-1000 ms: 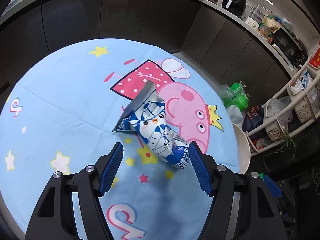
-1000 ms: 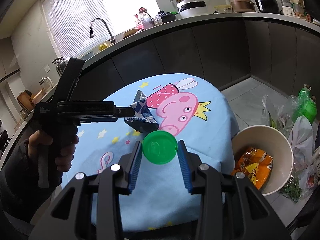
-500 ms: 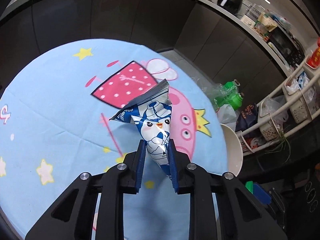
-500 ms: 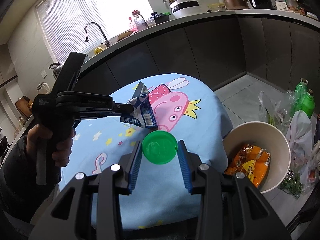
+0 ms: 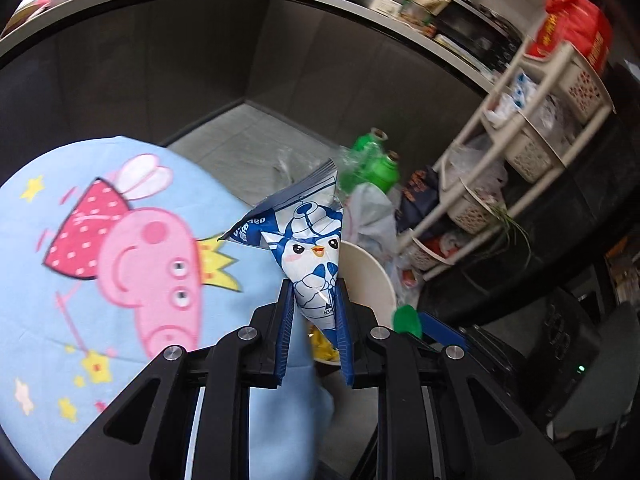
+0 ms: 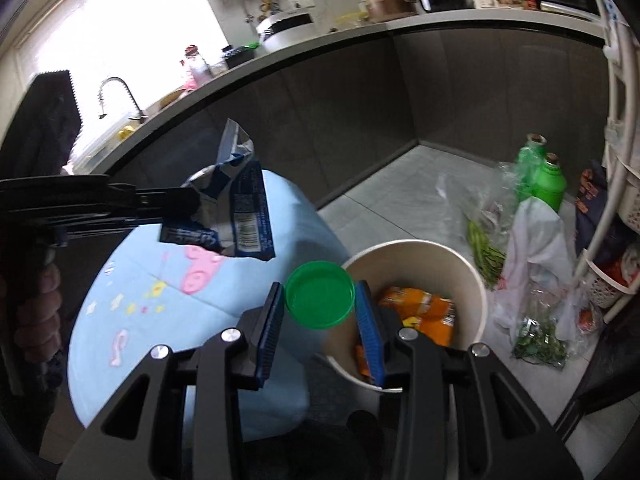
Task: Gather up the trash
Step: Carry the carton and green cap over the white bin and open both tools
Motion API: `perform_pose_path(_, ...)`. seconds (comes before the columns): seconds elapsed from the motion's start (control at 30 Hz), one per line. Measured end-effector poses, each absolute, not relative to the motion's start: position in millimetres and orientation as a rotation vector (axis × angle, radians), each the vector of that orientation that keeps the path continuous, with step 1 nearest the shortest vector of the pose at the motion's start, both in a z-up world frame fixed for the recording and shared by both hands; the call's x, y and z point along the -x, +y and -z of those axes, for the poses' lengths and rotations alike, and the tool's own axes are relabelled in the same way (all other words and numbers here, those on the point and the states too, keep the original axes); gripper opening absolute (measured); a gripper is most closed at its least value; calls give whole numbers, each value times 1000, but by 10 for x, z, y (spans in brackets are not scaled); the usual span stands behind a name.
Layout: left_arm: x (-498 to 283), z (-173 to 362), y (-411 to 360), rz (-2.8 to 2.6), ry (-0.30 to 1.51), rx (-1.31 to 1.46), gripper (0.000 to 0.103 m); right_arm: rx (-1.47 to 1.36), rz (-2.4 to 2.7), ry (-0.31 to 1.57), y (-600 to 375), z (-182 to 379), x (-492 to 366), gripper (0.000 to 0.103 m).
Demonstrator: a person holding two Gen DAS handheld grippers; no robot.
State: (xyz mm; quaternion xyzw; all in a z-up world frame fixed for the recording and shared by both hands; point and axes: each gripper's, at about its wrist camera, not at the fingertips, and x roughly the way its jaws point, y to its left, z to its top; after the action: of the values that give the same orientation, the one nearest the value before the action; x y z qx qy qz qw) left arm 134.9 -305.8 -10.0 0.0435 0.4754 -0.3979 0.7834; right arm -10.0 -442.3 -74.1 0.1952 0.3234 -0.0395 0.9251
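Note:
My left gripper (image 5: 314, 308) is shut on a blue and white snack bag (image 5: 310, 248) with a penguin print. It holds the bag in the air over the right edge of the round table (image 5: 80, 304). In the right wrist view the same snack bag (image 6: 236, 216) hangs from the left gripper (image 6: 180, 210) at the left. My right gripper (image 6: 320, 308) is shut on a green round lid (image 6: 320, 300), just left of the cream bin (image 6: 472, 280). Orange wrappers (image 6: 424, 312) lie inside that bin. The bin's rim (image 5: 380, 276) shows behind the bag in the left wrist view.
The table wears a light blue cartoon-pig cloth (image 6: 132, 320). On the floor beyond the bin stand green bottles (image 6: 548, 176), plastic bags (image 6: 536, 240) and loose greens (image 6: 486, 248). A white basket rack (image 5: 532, 120) rises at the right. Dark cabinets (image 6: 340, 100) under a worktop ring the room.
My left gripper closed on the snack bag, lifted it off the table and carried it right towards the bin. My right gripper moved right with the lid, up to the bin.

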Motion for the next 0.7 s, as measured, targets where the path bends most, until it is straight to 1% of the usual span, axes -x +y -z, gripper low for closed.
perform_pose_path(0.37, -1319, 615, -3700, 951, 1129, -153, 19, -400, 157, 784, -4762, 1392, -22, 37)
perform_pose_path(0.47, -1340, 702, -3768, 958, 1137, -176, 20, -411, 158, 810, -4804, 1542, -88, 38)
perform_pose_path(0.5, -1348, 729, -3794, 957, 1139, -182, 23, -412, 159, 816, -4814, 1583, -108, 39)
perform_pose_path(0.53, -1351, 744, -3809, 952, 1135, -185, 32, -407, 159, 819, -4818, 1611, -124, 41)
perform_pose_path(0.57, -1360, 753, -3820, 949, 1127, -184, 41, -401, 158, 820, -4819, 1631, -134, 56)
perform_pose_path(0.6, -1354, 752, -3814, 941, 1113, -179, 63, -389, 160, 817, -4804, 1641, -138, 72)
perform_pose_path(0.63, -1357, 730, -3797, 918, 1081, -169, 78, -379, 156, 810, -4790, 1646, -134, 76)
perform_pose_path(0.7, -1346, 686, -3754, 897, 1037, -154, 84, -354, 146, 797, -4770, 1653, -121, 89)
